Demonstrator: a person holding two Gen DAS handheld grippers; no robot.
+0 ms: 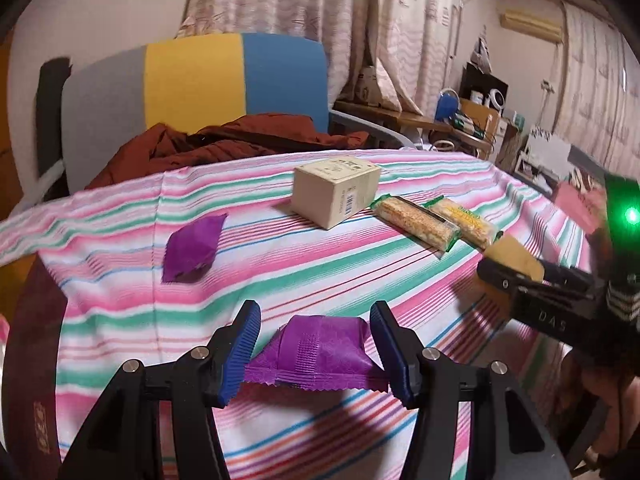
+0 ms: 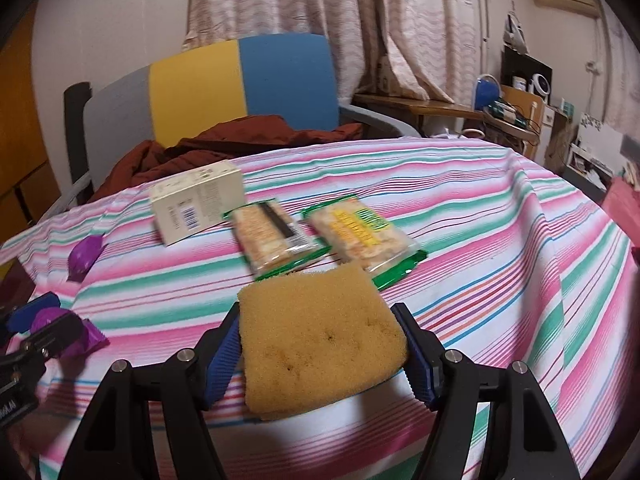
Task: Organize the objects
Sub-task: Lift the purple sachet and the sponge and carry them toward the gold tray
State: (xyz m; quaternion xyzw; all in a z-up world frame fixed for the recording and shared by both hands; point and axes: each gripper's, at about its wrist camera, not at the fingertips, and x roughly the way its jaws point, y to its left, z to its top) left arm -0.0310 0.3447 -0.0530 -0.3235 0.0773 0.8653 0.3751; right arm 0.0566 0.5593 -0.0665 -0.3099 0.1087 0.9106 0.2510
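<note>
A striped cloth [image 2: 460,216] in pink, green and white is covering the surface. Behind it a chair [image 2: 240,84] with grey, yellow and blue panels is standing against a pale wall [image 1: 120,12], a rust-brown garment [image 1: 224,140] lying on its seat. Patterned curtains [image 2: 320,0] are hanging beyond, and a cluttered wooden side table [image 2: 440,110] is sitting at the right.
</note>
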